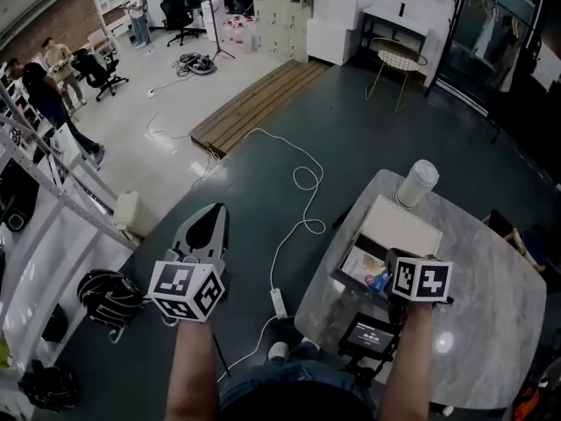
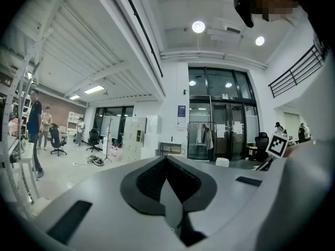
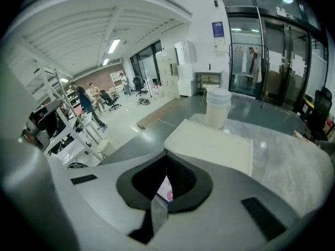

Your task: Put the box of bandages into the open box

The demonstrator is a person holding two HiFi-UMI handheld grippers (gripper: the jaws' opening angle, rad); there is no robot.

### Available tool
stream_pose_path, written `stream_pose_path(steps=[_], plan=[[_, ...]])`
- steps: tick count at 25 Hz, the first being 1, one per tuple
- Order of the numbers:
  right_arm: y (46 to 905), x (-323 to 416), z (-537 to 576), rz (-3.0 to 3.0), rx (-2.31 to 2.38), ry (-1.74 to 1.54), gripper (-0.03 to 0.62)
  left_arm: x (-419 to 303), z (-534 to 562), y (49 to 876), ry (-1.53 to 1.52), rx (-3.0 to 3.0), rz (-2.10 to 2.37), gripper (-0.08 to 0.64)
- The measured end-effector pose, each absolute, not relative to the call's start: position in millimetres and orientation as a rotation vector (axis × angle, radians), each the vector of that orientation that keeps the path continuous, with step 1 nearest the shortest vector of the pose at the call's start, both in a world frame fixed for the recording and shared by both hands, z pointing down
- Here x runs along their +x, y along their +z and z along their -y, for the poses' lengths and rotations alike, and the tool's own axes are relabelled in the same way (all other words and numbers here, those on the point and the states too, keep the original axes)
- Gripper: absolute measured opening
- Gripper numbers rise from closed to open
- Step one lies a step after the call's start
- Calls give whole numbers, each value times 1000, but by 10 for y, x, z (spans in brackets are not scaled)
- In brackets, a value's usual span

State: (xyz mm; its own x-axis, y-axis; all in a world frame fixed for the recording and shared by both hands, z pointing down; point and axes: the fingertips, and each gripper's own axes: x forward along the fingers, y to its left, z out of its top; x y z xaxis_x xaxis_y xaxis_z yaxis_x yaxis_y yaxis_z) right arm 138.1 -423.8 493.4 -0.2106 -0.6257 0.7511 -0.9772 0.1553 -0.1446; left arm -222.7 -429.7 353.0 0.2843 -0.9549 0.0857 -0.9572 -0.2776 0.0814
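Observation:
The open box sits at the near left corner of the marble table, its pale lid folded back; the lid also fills the middle of the right gripper view. A small white carton with blue and pink print lies inside, and I take it for the box of bandages. My right gripper hovers over the open box with its jaws together and nothing between them; a bit of the printed carton shows below. My left gripper hangs over the floor, shut and empty.
A white lidded cup stands behind the box. A small screen device sits at the table's near edge. A white cable and power strip lie on the floor. A metal rack is at the left, with people far off.

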Motion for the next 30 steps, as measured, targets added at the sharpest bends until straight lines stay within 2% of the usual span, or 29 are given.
stream_pose_path(steps=[9, 22, 30], plan=[[4056, 1319, 4458, 2124, 1649, 491, 25, -2197, 4422, 3215, -82, 2494, 1808, 12], [3162, 1974, 4015, 2107, 2040, -196, 25, -1615, 4573, 3157, -136, 2612, 1646, 12], [3057, 2515, 3566, 1993, 2218, -248, 25, -1025, 4656, 3160, -136, 2701, 1494, 12]])
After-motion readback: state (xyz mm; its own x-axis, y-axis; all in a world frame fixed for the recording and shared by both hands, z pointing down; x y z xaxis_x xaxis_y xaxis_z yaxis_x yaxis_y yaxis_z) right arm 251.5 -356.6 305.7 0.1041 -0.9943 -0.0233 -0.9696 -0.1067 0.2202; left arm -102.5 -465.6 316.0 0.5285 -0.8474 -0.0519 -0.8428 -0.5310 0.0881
